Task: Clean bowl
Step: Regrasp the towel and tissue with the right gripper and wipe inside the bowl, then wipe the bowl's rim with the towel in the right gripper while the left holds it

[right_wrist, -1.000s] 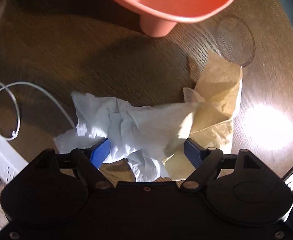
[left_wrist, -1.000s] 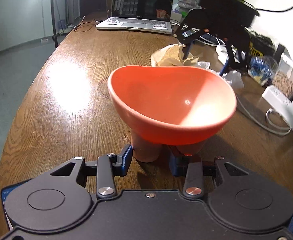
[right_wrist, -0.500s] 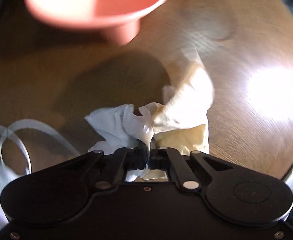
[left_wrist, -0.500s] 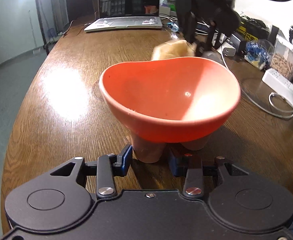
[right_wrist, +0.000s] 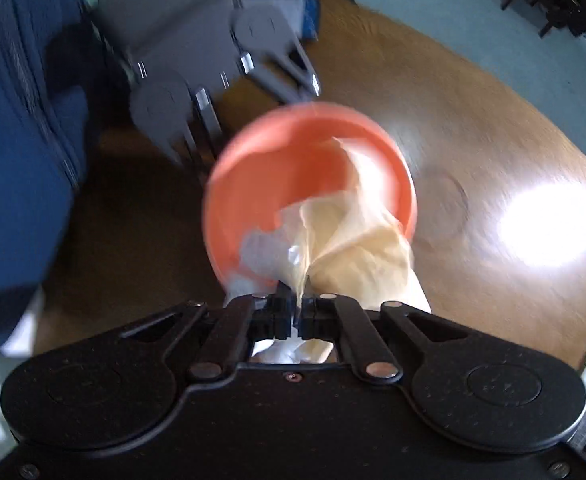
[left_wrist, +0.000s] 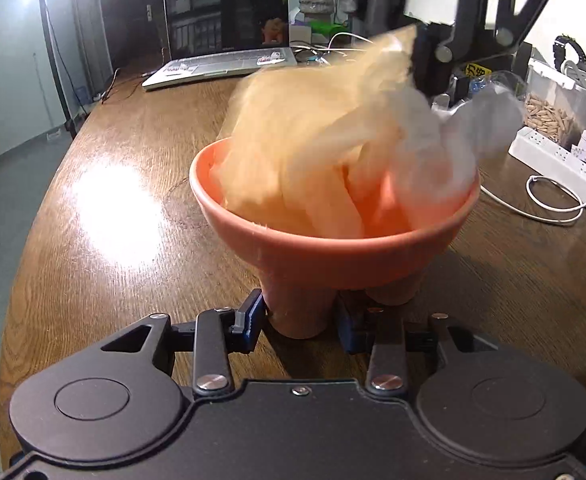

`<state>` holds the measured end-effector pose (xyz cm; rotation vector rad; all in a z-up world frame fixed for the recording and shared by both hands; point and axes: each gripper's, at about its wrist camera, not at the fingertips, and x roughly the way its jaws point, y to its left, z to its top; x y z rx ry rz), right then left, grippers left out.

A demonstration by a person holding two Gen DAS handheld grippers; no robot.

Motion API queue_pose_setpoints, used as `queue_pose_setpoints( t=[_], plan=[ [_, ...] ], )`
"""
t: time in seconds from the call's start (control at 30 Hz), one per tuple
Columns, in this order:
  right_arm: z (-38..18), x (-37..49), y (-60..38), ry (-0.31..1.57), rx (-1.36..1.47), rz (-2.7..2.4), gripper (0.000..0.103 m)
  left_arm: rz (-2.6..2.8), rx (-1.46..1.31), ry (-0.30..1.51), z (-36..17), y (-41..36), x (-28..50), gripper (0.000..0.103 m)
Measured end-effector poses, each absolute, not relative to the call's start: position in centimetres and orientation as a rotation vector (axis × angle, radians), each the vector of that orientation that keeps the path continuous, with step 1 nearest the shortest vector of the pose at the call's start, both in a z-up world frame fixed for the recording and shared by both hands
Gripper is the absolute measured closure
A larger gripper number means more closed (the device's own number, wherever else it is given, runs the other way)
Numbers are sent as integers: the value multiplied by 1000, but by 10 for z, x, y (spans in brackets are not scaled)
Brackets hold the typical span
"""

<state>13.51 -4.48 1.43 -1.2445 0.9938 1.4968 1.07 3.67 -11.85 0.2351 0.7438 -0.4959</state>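
An orange bowl (left_wrist: 345, 256) with stubby feet stands on the wooden table (left_wrist: 105, 248). My left gripper (left_wrist: 298, 322) is shut on one foot of the bowl. My right gripper (right_wrist: 298, 312) is shut on a crumpled white and tan tissue wad (right_wrist: 349, 248), which hangs into the bowl (right_wrist: 269, 176) from above. In the left wrist view the tissue (left_wrist: 333, 140) is blurred and fills the bowl's upper part; the right gripper's body (left_wrist: 453, 40) is above it at the far right.
An open laptop (left_wrist: 225, 36) sits at the table's far end. A white power strip (left_wrist: 561, 164) with a looped white cable (left_wrist: 553, 200), a clear box of pellets (left_wrist: 549, 112) and clutter lie at the right. The person's blue sleeve (right_wrist: 21, 140) is at the left.
My right gripper closed on the tissue wad, lifted it off the table and carried it over and into the bowl. My left gripper kept its hold on the bowl's foot.
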Motion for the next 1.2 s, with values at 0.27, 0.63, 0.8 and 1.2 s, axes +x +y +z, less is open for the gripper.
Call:
queue_pose_setpoints(
  t=[0.27,0.63,0.8,1.2],
  plan=[
    [7,142,7,881,-1178,1464,101,-503,217,736,-116,42,7,66],
    [-4,180,-40,987,-1095,1170,101,-492,159,747,-111,49,9,66],
    [-2,161,-67,1025,-1058,1141,101,-497,161,748,-107,49,10,66],
    [8,108,-73,951,-551,957,100,-504,202,766,-102,47,13,66]
  ],
)
